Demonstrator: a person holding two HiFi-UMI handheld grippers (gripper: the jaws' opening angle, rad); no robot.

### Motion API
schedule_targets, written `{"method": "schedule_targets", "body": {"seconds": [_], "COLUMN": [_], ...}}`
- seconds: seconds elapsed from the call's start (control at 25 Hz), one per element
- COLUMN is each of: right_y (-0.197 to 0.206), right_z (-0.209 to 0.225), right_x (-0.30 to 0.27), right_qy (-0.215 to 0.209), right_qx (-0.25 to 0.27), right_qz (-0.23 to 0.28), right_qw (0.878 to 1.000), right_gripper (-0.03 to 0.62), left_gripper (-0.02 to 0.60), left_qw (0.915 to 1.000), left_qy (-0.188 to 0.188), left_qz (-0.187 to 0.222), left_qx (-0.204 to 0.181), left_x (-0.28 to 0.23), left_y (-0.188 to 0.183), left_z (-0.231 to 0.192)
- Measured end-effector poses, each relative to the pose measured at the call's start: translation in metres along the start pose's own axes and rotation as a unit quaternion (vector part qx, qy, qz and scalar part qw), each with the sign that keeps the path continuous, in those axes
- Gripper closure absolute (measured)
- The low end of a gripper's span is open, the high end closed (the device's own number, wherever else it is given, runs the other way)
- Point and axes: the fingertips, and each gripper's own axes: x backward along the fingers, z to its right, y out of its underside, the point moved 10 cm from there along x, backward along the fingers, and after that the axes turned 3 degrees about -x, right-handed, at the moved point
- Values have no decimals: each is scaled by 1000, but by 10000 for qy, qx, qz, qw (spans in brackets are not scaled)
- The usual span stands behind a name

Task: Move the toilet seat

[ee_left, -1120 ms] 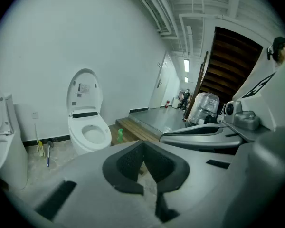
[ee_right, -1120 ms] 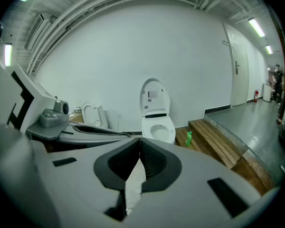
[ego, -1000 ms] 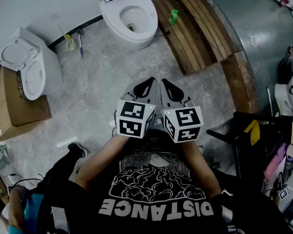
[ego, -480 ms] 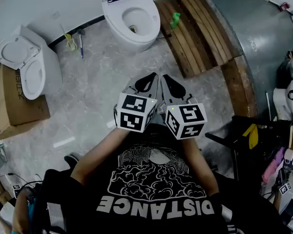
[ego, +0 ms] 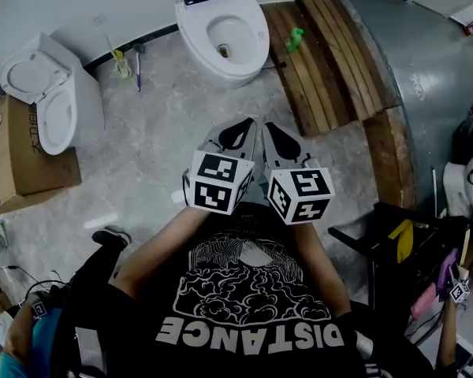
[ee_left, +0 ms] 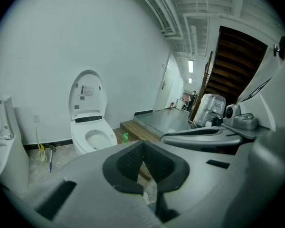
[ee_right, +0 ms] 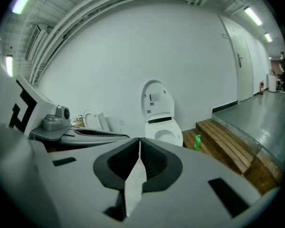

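A white toilet (ego: 225,34) stands against the far wall with its lid upright and the white seat ring round the bowl. It also shows in the left gripper view (ee_left: 92,137) and the right gripper view (ee_right: 164,132). My left gripper (ego: 238,131) and right gripper (ego: 273,132) hang side by side over the grey floor, well short of the toilet and pointing at it. Both are shut with nothing between the jaws, as the left gripper (ee_left: 143,144) and right gripper (ee_right: 139,141) show in their own views.
A second toilet (ego: 43,101) and a cardboard box (ego: 24,160) stand at the left. A toilet brush (ego: 120,63) leans by the wall. A green bottle (ego: 295,39) sits on the wooden step (ego: 323,53), beside a grey platform (ego: 433,69). A black stand (ego: 394,235) is at the right.
Both grippers have moved forward together toward the toilet, still shut. The person has stepped, and the foot at the lower left has shifted.
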Motion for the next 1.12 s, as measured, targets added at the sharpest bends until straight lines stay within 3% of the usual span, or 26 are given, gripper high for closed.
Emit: {"method": "schedule_targets", "body": {"seconds": [0.68, 1.0, 1.12], "right_y": [-43, -52, -54], "right_z": [123, 203, 219], "right_x": [-86, -115, -140], "right_qy": [-959, -1586, -1842], "right_qx": [-87, -294, -560], "right_qz": [-624, -1076, -1243], "right_qw": [9934, 9810, 9734], "right_gripper": [572, 572, 572], "left_gripper": [568, 568, 569], "left_qw": [9951, 9863, 9806], "left_qy": [-808, -1262, -1472], "left_qz": [-252, -390, -452], "left_qx": [517, 986, 1210], "left_x": [-128, -203, -223], "left_y": [-37, -45, -44], "left_z": [-8, 8, -4]}}
